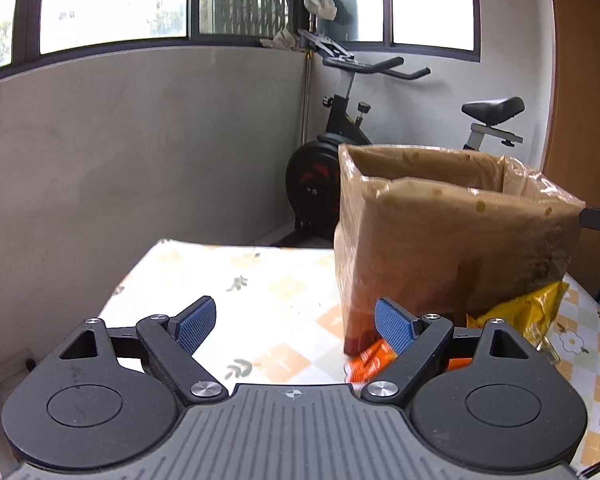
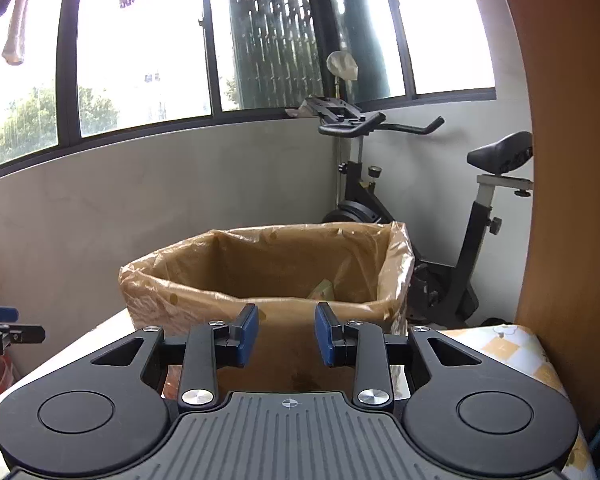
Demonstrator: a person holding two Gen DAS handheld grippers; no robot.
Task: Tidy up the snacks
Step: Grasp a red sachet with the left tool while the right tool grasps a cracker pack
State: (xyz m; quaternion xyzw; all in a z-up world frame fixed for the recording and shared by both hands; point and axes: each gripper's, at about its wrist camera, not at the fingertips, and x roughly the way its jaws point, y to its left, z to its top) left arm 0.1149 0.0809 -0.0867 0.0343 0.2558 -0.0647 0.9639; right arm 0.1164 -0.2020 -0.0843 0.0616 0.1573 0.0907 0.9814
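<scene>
On the table with its checked, flowered cloth, our left wrist camera shows the lined cardboard box standing toward the far right corner, seen from its near-left corner so that we look along two outer walls and catch only a strip of the inside. This view alone gives us the snacks at the box's foot: an orange packet lying on the cloth against the near corner of the box, partly hidden behind our finger, and a yellow bag leaning on the box's near wall further right. The left gripper stands wide open, its blue pads far apart with nothing between them but bare cloth. At the right edge of the frame a dark piece of our other gripper just shows.

Above the near edge of the table, our right wrist camera looks from higher up and straight into the open mouth of the box, which the other view does not allow. We see a pale green packet resting inside against the far wall. The right gripper holds nothing: its jaws are only narrowly parted, with the box wall behind the gap. An exercise bike stands in the corner beyond the table. The packets on the cloth are hidden here.
</scene>
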